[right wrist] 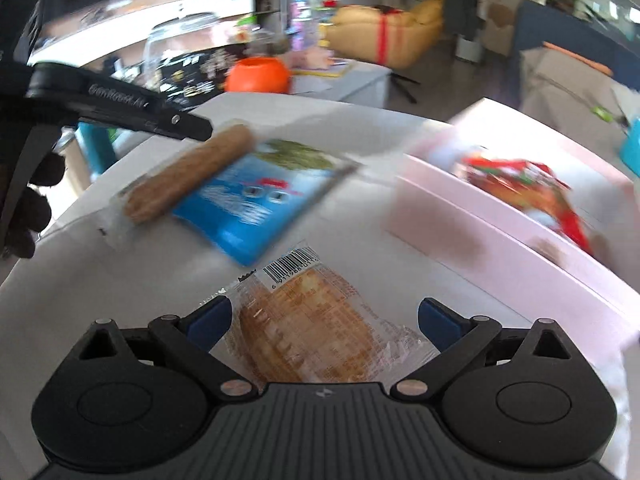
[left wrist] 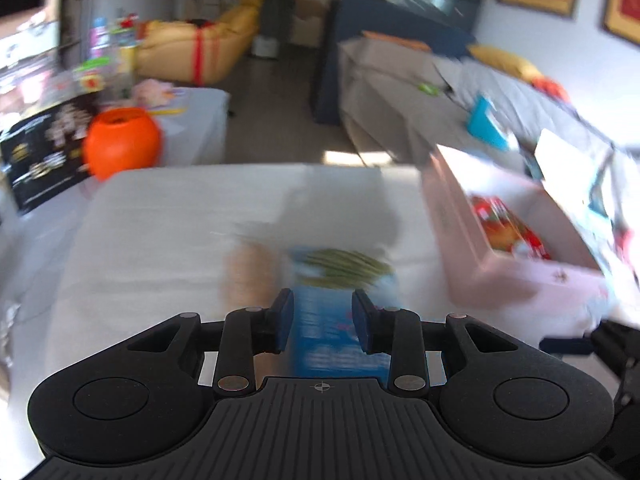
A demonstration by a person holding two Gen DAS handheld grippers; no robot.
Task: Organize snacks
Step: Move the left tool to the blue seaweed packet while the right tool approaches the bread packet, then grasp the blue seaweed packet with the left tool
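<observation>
Right now I am looking down on a white tabletop (right wrist: pixel 80 280) carrying the snacks, with a pale pink box (right wrist: pixel 500 232) sitting at its right side and holding a red snack bag (right wrist: pixel 532 188). Near the middle, a blue snack packet (right wrist: pixel 256 212) is lying flat, touching a long brown wrapped roll (right wrist: pixel 188 176) on its left. Closer to me, a clear-wrapped pastry (right wrist: pixel 316 332) is lying between the jaws of my right gripper (right wrist: pixel 324 322), which are standing wide apart and not gripping it. My left gripper (left wrist: pixel 322 320) is hanging over the blue packet, jaws partly apart; blur is keeping me from judging contact.
</observation>
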